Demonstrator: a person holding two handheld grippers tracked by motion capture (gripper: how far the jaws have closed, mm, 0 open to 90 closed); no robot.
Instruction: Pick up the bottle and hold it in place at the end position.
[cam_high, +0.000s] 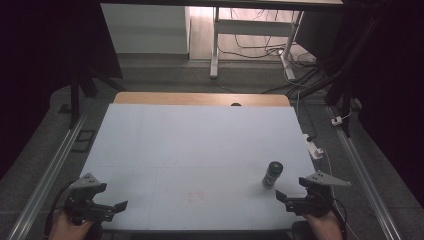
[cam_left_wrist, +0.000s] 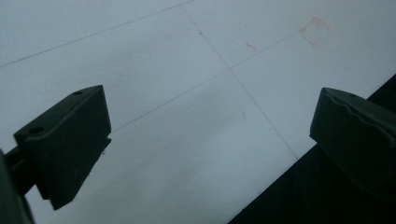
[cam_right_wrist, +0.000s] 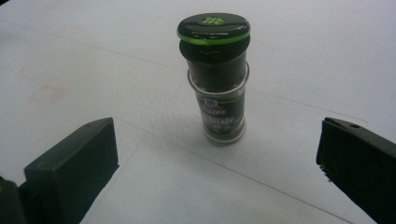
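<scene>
Glass spice jar (cam_right_wrist: 217, 79) stands upright near the counter's (cam_high: 190, 150) right edge, just ahead of the right tool (cam_high: 289, 199); both tools, left tool (cam_high: 112, 209) too, are wide apart, empty.

We look down on a white table top (cam_high: 190, 150) with a wooden edge (cam_high: 200, 98) at its 12 o'clock side. Grey floor (cam_high: 165, 75) surrounds it, metal rails (cam_high: 45, 170) running at 9 and 3 o'clock. At 12 o'clock stands a white desk frame (cam_high: 250, 30) over tangled cables (cam_high: 260, 50); at 11, a pale cabinet (cam_high: 145, 27). The sides lie dark.
</scene>
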